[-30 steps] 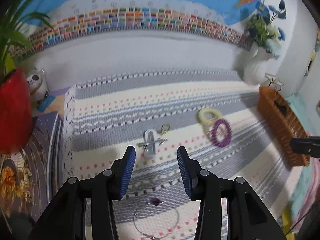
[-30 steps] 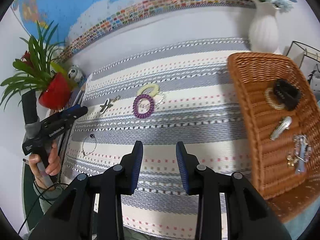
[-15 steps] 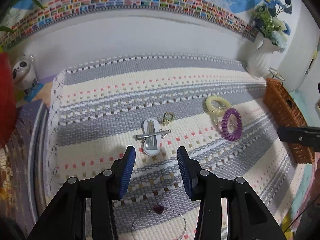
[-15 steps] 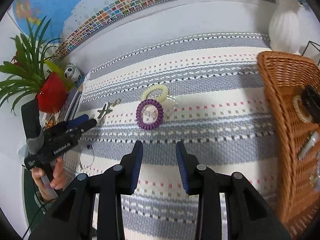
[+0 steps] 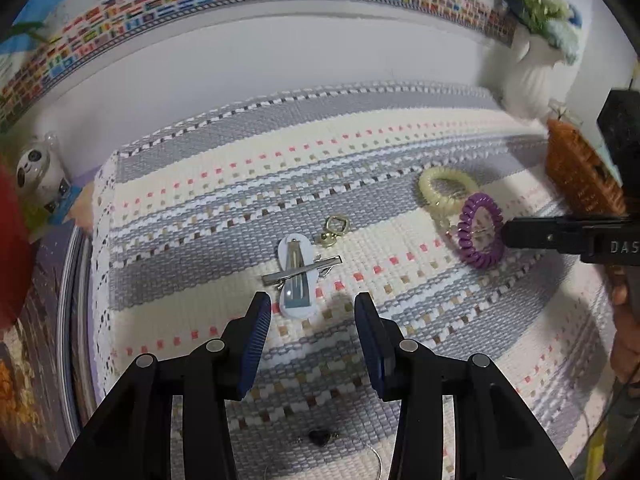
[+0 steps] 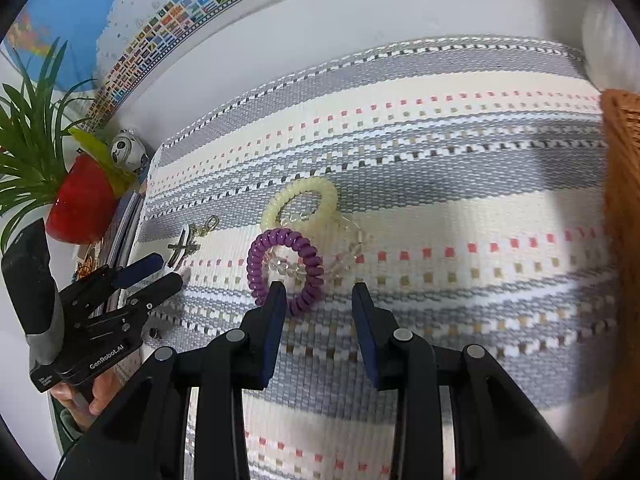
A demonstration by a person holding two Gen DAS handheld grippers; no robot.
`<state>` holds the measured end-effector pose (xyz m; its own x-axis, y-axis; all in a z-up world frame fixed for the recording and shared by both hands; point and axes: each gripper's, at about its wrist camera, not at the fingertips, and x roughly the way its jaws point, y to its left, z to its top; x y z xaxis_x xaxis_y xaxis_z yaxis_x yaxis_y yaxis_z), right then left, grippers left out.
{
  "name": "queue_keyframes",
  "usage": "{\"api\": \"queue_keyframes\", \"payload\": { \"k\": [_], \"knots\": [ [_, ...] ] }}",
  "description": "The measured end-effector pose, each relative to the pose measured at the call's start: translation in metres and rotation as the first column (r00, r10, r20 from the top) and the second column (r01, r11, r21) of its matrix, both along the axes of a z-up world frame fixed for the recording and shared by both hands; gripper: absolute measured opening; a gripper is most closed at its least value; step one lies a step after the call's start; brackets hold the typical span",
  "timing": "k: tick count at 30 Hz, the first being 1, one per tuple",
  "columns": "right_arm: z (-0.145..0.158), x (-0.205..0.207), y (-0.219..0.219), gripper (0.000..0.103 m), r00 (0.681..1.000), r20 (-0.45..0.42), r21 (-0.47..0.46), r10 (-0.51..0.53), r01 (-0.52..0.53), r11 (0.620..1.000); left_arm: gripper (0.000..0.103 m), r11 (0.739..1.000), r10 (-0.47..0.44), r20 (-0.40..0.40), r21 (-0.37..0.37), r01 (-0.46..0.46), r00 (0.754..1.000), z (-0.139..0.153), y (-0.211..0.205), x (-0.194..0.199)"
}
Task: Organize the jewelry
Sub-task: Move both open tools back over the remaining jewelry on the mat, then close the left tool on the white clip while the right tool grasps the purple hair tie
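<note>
Purple coil hair tie (image 6: 285,270) flat on the striped mat (image 6: 440,208), touching a pale yellow coil tie (image 6: 300,202) and clear beads (image 6: 352,246). Right hand-held gripper (image 6: 319,302) just above its near edge, jaws apart and empty, probably lined up to pinch the coil. Farther left, white hair clip (image 5: 297,276) crossed by a silver clip (image 5: 303,271), gold clasp (image 5: 334,230) beside. Left hand-held gripper (image 5: 313,310) parted, empty, aimed there. Wicker basket (image 5: 580,176) at the mat's right edge, likely the destination.
</note>
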<state>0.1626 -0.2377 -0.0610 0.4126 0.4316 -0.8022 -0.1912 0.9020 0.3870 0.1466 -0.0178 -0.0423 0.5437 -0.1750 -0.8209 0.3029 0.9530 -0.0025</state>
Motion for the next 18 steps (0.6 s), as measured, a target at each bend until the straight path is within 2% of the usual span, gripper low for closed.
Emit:
{"api": "queue_keyframes", "payload": {
  "k": [2, 4, 9, 14, 16, 18],
  "knots": [
    [0.001, 0.001, 0.003, 0.037, 1.000, 0.016, -0.010, 0.007, -0.007, 1.000, 0.045, 0.999, -0.002, 0.005, 0.033, 0.002, 1.000, -0.003, -0.008, 0.005],
    [0.001, 0.000, 0.005, 0.037, 1.000, 0.026, -0.012, 0.018, -0.018, 1.000, 0.045, 1.000, -0.001, 0.016, 0.029, 0.000, 1.000, -0.003, -0.011, 0.010],
    [-0.001, 0.003, 0.008, 0.037, 0.998, 0.052, -0.018, 0.037, -0.036, 0.999, 0.045, 1.000, -0.004, 0.025, 0.001, 0.004, 1.000, -0.004, -0.009, 0.015],
    [-0.002, 0.004, 0.013, 0.045, 0.996, 0.075, -0.008, 0.052, -0.051, 0.999, 0.046, 1.000, 0.000, 0.024, -0.030, 0.001, 1.000, -0.005, -0.004, 0.017],
    [-0.002, 0.004, 0.012, 0.046, 0.995, 0.077, 0.002, 0.056, -0.057, 0.998, 0.052, 1.000, -0.001, 0.033, -0.014, 0.001, 0.999, -0.005, -0.005, 0.016],
    [-0.003, 0.005, 0.011, 0.046, 0.995, 0.080, 0.003, 0.055, -0.056, 0.998, 0.057, 0.999, 0.010, 0.063, 0.038, -0.012, 0.998, -0.004, -0.010, 0.014]
  ]
}}
